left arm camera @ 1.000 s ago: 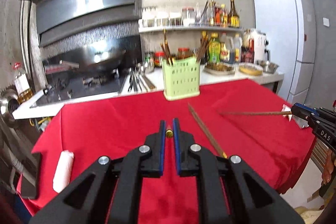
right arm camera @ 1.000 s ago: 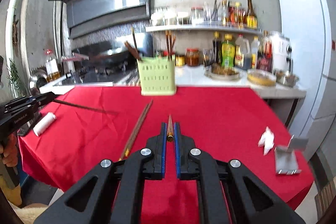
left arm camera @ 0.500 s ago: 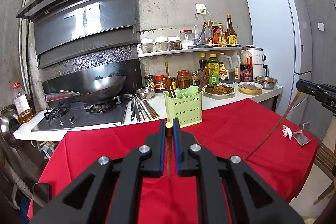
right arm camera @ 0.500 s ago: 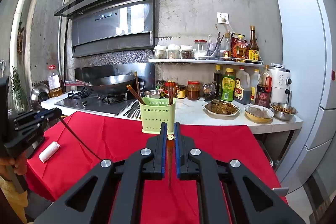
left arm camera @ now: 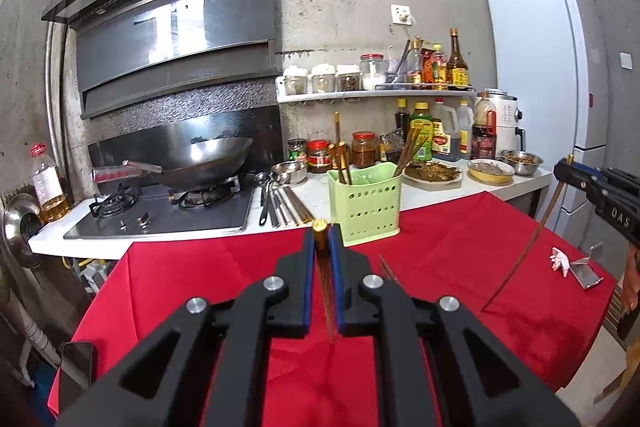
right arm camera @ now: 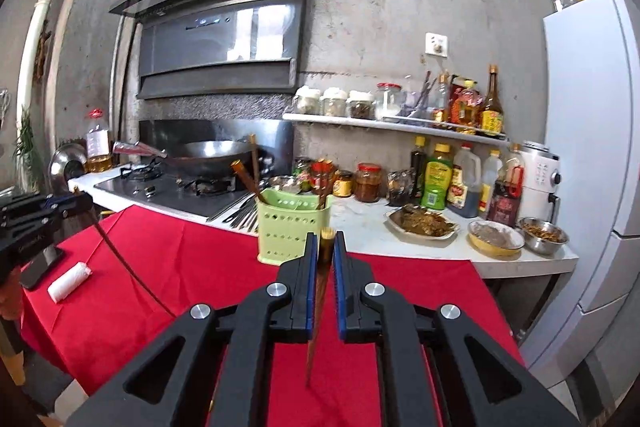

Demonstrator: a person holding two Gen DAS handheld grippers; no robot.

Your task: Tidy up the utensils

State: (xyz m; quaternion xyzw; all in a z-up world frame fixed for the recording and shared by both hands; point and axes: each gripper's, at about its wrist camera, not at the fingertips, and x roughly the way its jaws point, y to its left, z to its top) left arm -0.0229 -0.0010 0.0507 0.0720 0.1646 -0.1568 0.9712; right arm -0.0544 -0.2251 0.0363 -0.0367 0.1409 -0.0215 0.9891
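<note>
Each hand-held gripper is clamped on one chopstick near its capped upper end, tip hanging down over the red cloth. Left hand-held gripper (left arm camera: 324, 231) pinches its chopstick (left arm camera: 325, 279) just below the brass cap; right hand-held gripper (right arm camera: 326, 241) does the same with the other chopstick (right arm camera: 318, 307), which tilts slightly. Both sticks are clear of the desk (left arm camera: 460, 243); the green perforated holder (left arm camera: 364, 203) stands ahead at the far edge of the cloth, already carrying several chopsticks (left arm camera: 410, 149) leaning in both halves. Handling judgement: sticks are light, stiff, thin and probably smooth, so they may pivot or slip between flat pads; the hold near the top leaves the long end free to swing, which suits lowering tip-first into the holder. One more loose pair (left arm camera: 390, 273) lies on the cloth just right of the left hand-held gripper. Obstructions: the sticks already in the holder lean across the openings and could deflect an incoming tip; the light holder may tip if nudged. Nearby but out of the path: a white roll (right arm camera: 70, 281) and a dark phone (left arm camera: 76, 363) at the cloth's left, a crumpled tissue (left arm camera: 560, 259) and metal stand (left arm camera: 586, 273) at right, the wok (left arm camera: 200, 159) and food dishes (right arm camera: 422, 223) behind.
</note>
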